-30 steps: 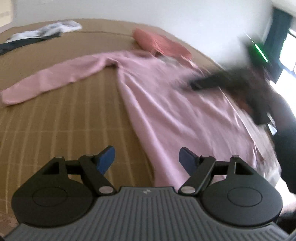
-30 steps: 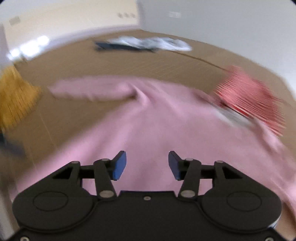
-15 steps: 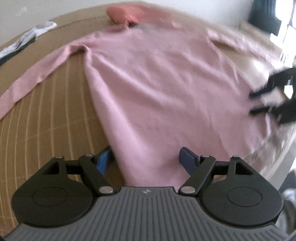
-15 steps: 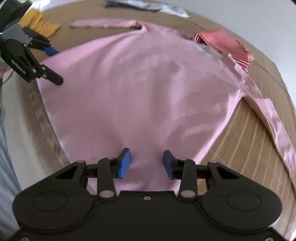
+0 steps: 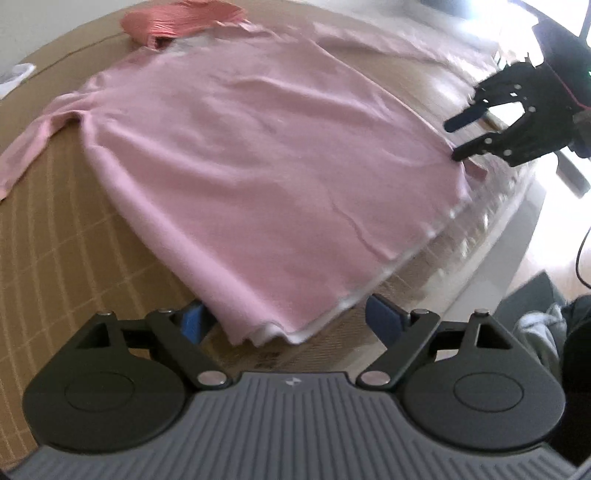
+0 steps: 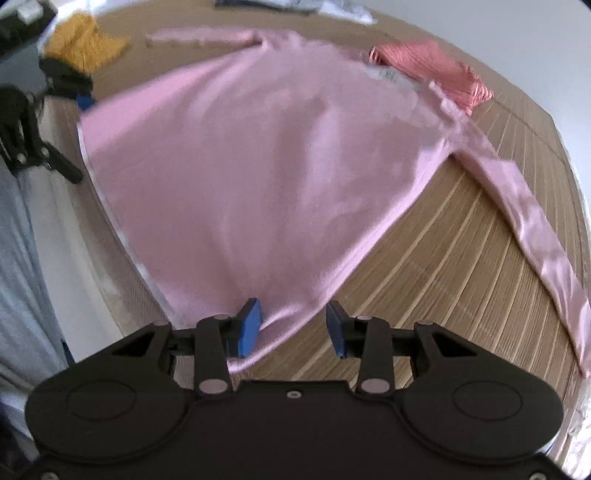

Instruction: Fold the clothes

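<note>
A pink long-sleeved top (image 5: pixel 258 158) lies spread flat on the brown mat, hem toward me, sleeves stretched out to both sides. My left gripper (image 5: pixel 286 319) is open and straddles the hem's left corner, the cloth lying between its blue pads. My right gripper (image 6: pixel 293 326) is open too, over the hem's other corner (image 6: pixel 258 347), its left pad against the fabric. In the left wrist view the right gripper (image 5: pixel 465 134) shows at the far right with its fingers apart at the hem. The left gripper (image 6: pixel 55 155) appears at the left edge of the right wrist view.
A folded coral-red garment (image 5: pixel 177 20) lies beyond the top's collar. A mustard-yellow garment (image 6: pixel 86 46) sits at the far left, and dark and white clothes (image 6: pixel 310 5) lie at the back. The mat (image 5: pixel 55 229) ends at a white edge (image 5: pixel 495 258) close to the hem.
Both grippers have swung down and back from over the body of the top to its hem corners. Both stay open.
</note>
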The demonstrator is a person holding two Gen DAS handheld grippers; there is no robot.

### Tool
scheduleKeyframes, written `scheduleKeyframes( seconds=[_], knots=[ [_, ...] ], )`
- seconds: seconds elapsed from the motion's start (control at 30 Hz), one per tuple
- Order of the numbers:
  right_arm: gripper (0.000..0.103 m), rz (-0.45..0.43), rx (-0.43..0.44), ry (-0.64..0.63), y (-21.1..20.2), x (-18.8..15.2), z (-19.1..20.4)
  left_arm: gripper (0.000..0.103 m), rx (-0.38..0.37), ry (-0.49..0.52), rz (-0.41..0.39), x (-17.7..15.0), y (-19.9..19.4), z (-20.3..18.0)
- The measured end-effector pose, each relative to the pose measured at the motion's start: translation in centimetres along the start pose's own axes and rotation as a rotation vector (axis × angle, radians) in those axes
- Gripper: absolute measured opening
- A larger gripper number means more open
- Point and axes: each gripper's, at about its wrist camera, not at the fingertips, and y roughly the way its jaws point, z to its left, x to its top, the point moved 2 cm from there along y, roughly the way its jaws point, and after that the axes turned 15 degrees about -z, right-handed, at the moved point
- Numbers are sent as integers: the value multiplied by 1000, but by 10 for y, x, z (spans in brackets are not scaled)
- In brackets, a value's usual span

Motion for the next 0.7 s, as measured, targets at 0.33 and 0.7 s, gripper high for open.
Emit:
scheduleKeyframes(
  seconds=[0.33, 0.7],
  knots=[
    [65, -382, -36, 315, 56, 171, -113, 90, -22, -331, -412, 20, -43, 63],
    [18, -36, -241, 478, 306, 249, -203, 90, 101, -339, -300, 28, 18, 87]
  ],
)
